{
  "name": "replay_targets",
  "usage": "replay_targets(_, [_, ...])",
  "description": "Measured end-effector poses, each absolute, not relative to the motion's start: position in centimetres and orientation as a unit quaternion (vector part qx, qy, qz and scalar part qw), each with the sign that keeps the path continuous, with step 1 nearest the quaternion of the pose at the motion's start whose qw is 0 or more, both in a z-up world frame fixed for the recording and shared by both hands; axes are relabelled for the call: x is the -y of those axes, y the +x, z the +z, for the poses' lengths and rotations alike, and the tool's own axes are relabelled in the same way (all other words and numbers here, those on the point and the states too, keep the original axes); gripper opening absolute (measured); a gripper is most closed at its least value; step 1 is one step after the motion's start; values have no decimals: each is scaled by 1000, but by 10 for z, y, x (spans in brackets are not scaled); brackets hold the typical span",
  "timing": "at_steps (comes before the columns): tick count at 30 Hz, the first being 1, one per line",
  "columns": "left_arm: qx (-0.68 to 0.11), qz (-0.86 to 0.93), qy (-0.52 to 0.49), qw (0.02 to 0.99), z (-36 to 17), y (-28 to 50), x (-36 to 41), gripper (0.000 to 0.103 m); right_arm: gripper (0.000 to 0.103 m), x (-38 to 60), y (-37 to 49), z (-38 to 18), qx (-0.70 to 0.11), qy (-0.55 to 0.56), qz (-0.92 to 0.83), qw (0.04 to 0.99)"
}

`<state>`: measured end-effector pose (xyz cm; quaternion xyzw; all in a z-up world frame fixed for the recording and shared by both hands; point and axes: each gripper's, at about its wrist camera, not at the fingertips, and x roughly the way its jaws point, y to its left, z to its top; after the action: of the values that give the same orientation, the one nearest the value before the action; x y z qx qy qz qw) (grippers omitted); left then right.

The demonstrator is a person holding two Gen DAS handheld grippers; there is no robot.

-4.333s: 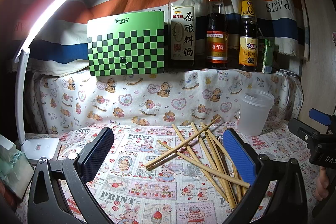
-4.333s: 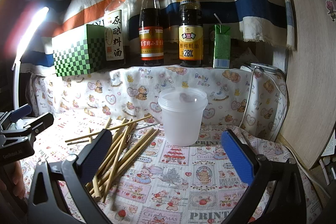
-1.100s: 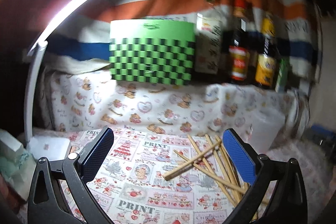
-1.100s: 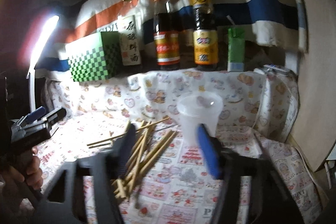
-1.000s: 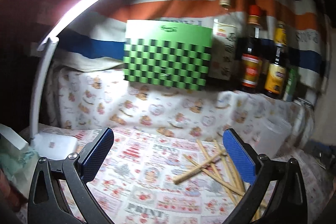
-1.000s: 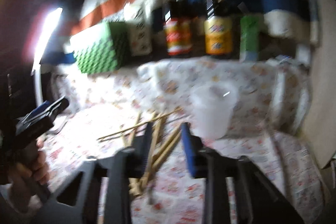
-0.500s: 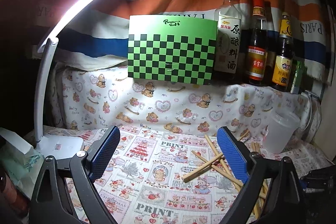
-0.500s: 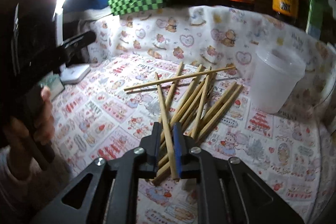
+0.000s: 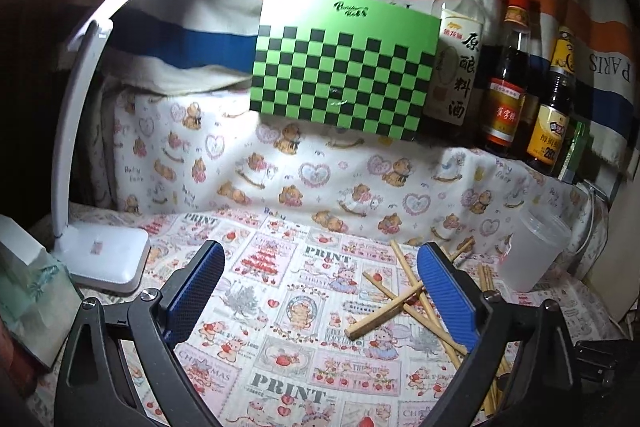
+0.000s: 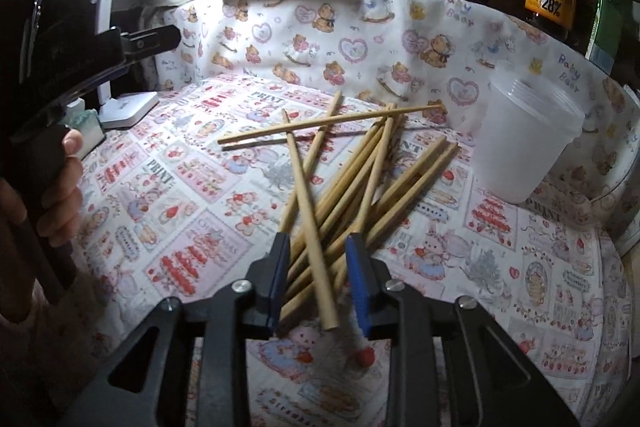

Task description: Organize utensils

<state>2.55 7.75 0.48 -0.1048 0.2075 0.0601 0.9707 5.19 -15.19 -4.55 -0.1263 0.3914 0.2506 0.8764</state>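
Several bamboo chopsticks lie crossed in a loose pile on the printed cloth. A translucent plastic cup stands upright just right of them. My right gripper hangs low over the near ends of the pile, tilted down, and its jaws are opening. One chopstick runs between the blue pads without either pad pressing on it. My left gripper is open wide above bare cloth, left of the chopsticks, with nothing between its fingers. The cup shows at the far right of that view.
A white desk lamp stands at the left beside a tissue pack. On the raised ledge behind are a green checkered box, three sauce bottles and a green carton. A hand holds the left gripper's handle.
The right gripper dropped and tilted down onto the chopstick pile, narrowed around one chopstick, then its jaws spread apart. The left gripper stayed open and turned a little.
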Motion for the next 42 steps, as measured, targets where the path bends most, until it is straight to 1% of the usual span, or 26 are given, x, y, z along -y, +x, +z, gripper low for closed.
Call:
replay_targets(4, [-216, 54, -111, 968, 2, 28, -78, 96, 26, 151, 55, -50, -404, -137, 246, 870])
replay_targets(5, [-219, 53, -112, 968, 2, 28, -79, 96, 25, 151, 55, -52, -408, -142, 246, 868])
replay_targets(6, [-220, 53, -114, 967, 2, 28, -79, 96, 18, 151, 55, -52, -410, -145, 245, 867])
replay_targets(8, [-219, 54, -119, 967, 3, 28, -82, 96, 10, 151, 54, -54, -413, -147, 249, 864])
replay_targets(11, [-221, 56, -126, 966, 3, 29, -85, 96, 6, 152, 49, -48, -400, -138, 254, 869])
replay_targets(15, [-230, 57, -125, 964, 1, 31, -85, 96, 6, 156, 39, -31, -360, -127, 262, 886])
replay_targets(19, [-241, 57, -119, 961, -3, 35, -83, 96, 6, 167, 32, -10, -325, -93, 278, 899])
replay_targets(23, [-248, 51, -113, 961, -6, 38, -80, 92, 6, 181, 26, 10, -293, -55, 287, 910])
replay_targets(27, [-254, 48, -100, 961, -9, 40, -76, 90, 6, 191, 27, 20, -280, -27, 279, 918])
replay_targets(32, [-271, 42, -104, 956, -14, 46, -77, 81, 6, 209, 21, 36, -244, 15, 283, 928])
replay_targets(35, [-289, 39, -112, 950, -18, 52, -81, 72, 6, 224, 14, 49, -213, 42, 284, 934])
replay_targets(37, [-303, 36, -103, 947, -20, 60, -82, 61, 6, 234, 13, 56, -196, 61, 280, 938])
replay_targets(39, [-336, 19, -76, 939, -20, 78, -78, 59, 6, 243, 13, 61, -188, 81, 279, 938])
replay_targets(41, [-378, -9, -38, 925, -20, 99, -69, 51, 6, 253, 17, 64, -189, 97, 276, 937])
replay_targets(42, [-390, -20, -19, 920, -19, 108, -63, 45, 6, 257, 17, 65, -187, 104, 272, 938])
